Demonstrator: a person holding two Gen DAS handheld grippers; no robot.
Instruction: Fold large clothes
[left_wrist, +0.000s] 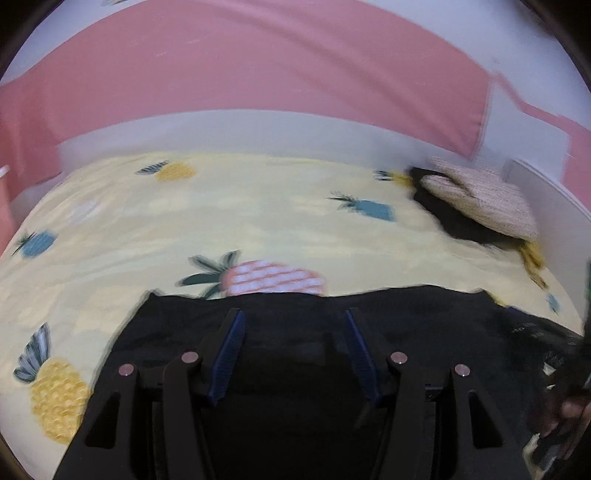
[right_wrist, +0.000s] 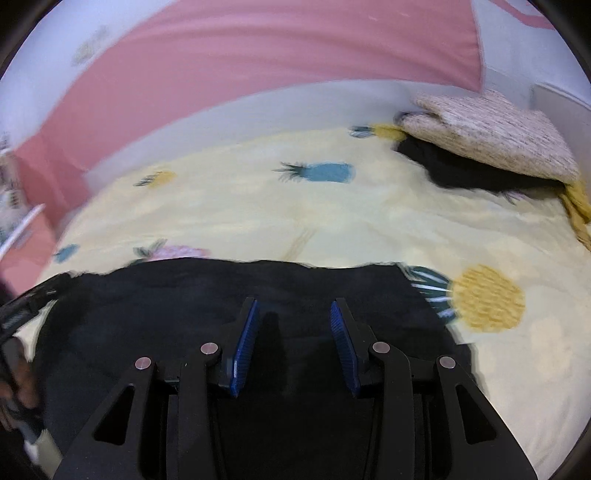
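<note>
A black garment (left_wrist: 406, 317) lies flat on the yellow pineapple-print bedsheet (left_wrist: 258, 214); its far edge runs straight across both views. In the left wrist view my left gripper (left_wrist: 294, 315) hovers over the garment's left part, blue pads apart, nothing pinched between them. In the right wrist view my right gripper (right_wrist: 293, 302) stands open over the same black garment (right_wrist: 184, 295), near its right end, and its fingers cast shadows on the cloth. Both views are blurred by motion.
A beige knit piece (right_wrist: 491, 136) lies folded on a dark one at the far right of the bed, by a white board (left_wrist: 546, 206). Pink fabric (left_wrist: 258, 66) hangs behind the bed. A hand on the other gripper shows at the right edge (left_wrist: 569, 406).
</note>
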